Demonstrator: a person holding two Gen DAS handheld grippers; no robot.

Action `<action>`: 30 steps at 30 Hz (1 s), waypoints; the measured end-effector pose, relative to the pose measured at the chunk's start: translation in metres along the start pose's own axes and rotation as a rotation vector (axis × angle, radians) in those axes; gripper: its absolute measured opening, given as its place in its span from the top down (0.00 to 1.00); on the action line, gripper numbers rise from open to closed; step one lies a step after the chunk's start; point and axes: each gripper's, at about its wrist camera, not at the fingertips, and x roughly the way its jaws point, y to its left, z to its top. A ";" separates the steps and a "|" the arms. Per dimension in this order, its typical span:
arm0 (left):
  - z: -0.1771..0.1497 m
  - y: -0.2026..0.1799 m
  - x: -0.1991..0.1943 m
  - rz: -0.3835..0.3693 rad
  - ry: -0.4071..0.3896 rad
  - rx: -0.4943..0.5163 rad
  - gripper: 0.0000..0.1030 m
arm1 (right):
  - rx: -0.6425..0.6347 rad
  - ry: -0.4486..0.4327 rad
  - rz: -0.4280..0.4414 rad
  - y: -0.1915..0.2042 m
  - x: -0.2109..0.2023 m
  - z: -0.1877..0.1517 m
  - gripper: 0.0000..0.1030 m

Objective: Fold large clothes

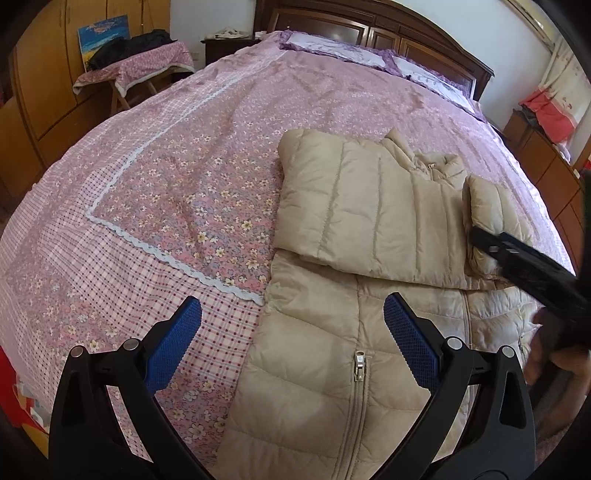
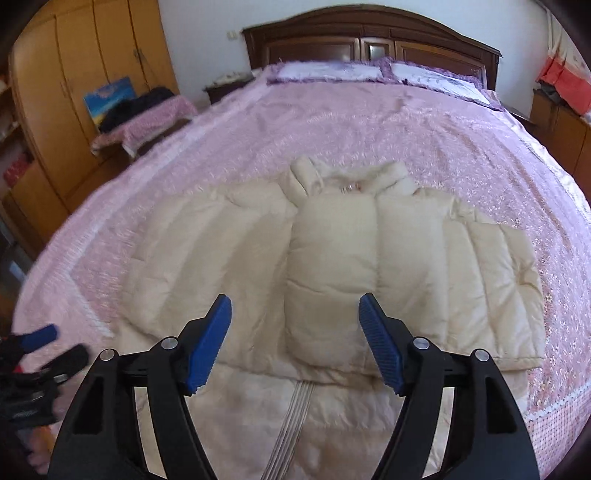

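Note:
A beige quilted down jacket (image 1: 365,229) lies on the pink floral bedspread (image 1: 207,192), front up, with its sleeves folded across the chest and the zipper (image 1: 360,363) running toward me. My left gripper (image 1: 291,332) is open and empty, over the jacket's lower left edge. My right gripper (image 2: 295,339) is open and empty, just above the folded sleeves of the jacket (image 2: 332,266); this view is blurred. The right gripper also shows in the left wrist view (image 1: 524,266), at the jacket's right side. The left gripper shows at the far left of the right wrist view (image 2: 48,345).
The bed has a dark wooden headboard (image 1: 369,26) and purple-edged pillows (image 1: 332,48). A small covered table with dark clothes (image 1: 136,62) and wooden wardrobes (image 2: 85,74) stand to the left. A wooden cabinet with red cloth (image 1: 546,118) stands to the right.

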 end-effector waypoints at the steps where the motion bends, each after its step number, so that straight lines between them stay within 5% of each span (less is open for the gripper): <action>1: 0.000 0.001 0.000 0.002 0.000 0.001 0.05 | 0.002 0.012 -0.021 0.000 0.009 0.001 0.32; 3: 0.001 0.002 0.001 0.005 0.002 0.005 0.04 | 0.016 0.030 -0.042 -0.004 0.019 -0.002 0.33; 6: 0.006 0.001 0.000 0.013 -0.006 0.025 0.05 | 0.039 0.032 -0.057 -0.015 0.021 -0.006 0.61; 8: 0.011 -0.003 -0.002 0.015 -0.023 0.044 0.04 | 0.088 0.031 0.010 -0.027 0.013 -0.007 0.87; 10: 0.018 -0.007 -0.004 0.013 -0.043 0.066 0.05 | 0.104 -0.003 0.025 -0.037 -0.005 -0.004 0.94; 19: 0.046 -0.050 0.009 0.001 -0.119 0.210 0.05 | 0.206 -0.178 -0.050 -0.114 -0.082 0.013 0.97; 30: 0.056 -0.064 0.069 0.012 -0.049 0.220 0.05 | 0.373 -0.042 -0.130 -0.200 -0.040 -0.030 0.97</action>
